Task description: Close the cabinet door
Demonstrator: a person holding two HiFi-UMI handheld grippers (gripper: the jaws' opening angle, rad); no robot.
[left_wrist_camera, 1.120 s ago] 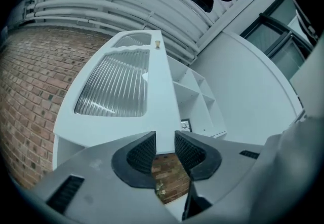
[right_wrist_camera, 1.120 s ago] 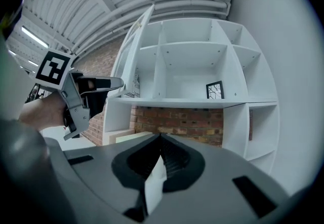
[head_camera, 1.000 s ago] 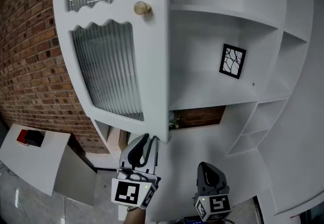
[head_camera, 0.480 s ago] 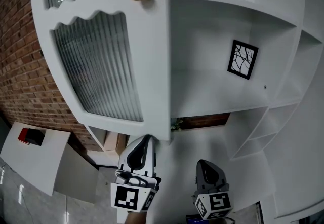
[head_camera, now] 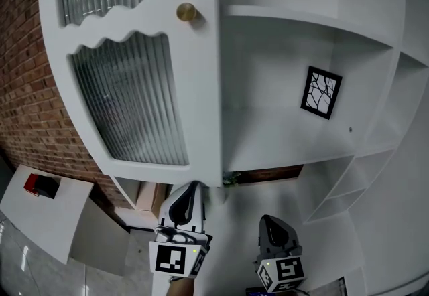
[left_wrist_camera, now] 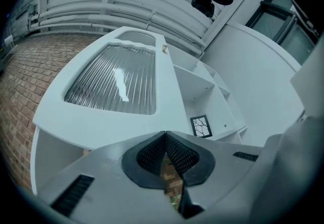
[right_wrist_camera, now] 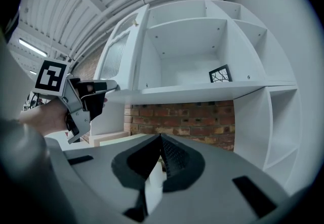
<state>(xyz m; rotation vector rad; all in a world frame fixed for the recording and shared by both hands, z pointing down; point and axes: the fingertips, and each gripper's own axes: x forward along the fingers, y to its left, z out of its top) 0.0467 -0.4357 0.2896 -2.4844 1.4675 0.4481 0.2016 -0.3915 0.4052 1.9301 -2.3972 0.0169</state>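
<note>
Cabinet door (head_camera: pixel 198 80) stands open, left of the shelves (head_camera: pixel 268 140). Left gripper (head_camera: pixel 192 189), jaws closed and empty, sits at the door's lower near corner. Right gripper (head_camera: pixel 271 222), jaws closed and empty, is nearer and further right.

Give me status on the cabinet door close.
Done: nothing yet. The cabinet door stands wide open, leaving the shelf and its framed picture exposed. In hand: the left gripper, jaws shut, has its tip at the door's lower corner, seemingly placed to push; contact isn't certain. The right gripper, also shut, hangs lower, touching nothing. Left: swing the door across the opening until flush.
</note>
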